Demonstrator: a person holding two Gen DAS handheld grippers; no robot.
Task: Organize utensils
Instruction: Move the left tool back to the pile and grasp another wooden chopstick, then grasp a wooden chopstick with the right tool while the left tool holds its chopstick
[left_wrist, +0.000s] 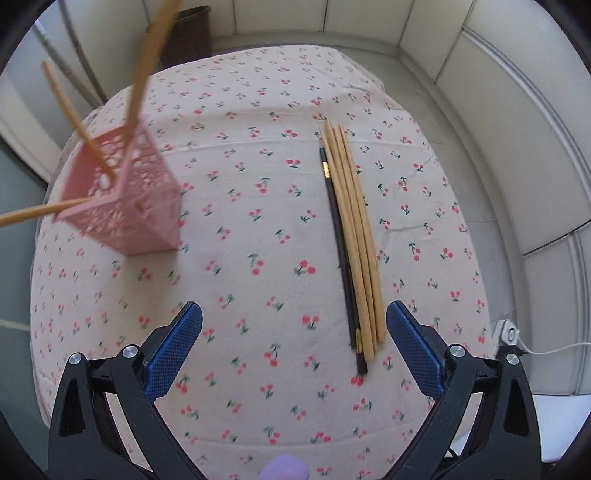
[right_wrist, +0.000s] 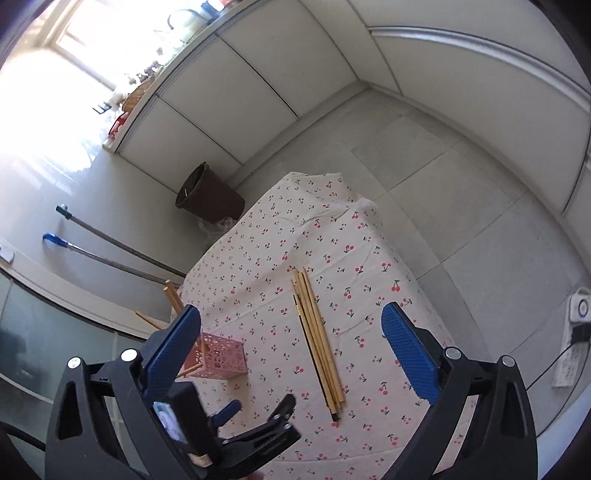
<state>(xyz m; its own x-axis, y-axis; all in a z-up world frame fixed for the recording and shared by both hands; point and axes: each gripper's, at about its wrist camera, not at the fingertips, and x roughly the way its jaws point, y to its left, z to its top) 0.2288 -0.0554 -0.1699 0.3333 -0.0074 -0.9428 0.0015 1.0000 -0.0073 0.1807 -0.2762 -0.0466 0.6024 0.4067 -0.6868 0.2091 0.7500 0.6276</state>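
Observation:
A pink lattice holder (left_wrist: 122, 195) stands on the cherry-print tablecloth (left_wrist: 258, 206) at the left, with three wooden chopsticks (left_wrist: 144, 70) sticking out of it. A bundle of wooden chopsticks (left_wrist: 354, 236) with a black chopstick (left_wrist: 341, 258) lies flat to the right. My left gripper (left_wrist: 293, 336) is open and empty above the cloth, just left of the bundle's near end. My right gripper (right_wrist: 290, 343) is open and empty, held high over the table. From there the holder (right_wrist: 221, 360), the bundle (right_wrist: 319, 339) and the left gripper (right_wrist: 258, 413) show below.
A brown waste bin (right_wrist: 208, 194) stands on the floor beyond the table's far corner. Two mop handles (right_wrist: 118, 253) lean at the left. A white power strip with a cable (right_wrist: 570, 363) lies on the floor at the right. White cabinets line the walls.

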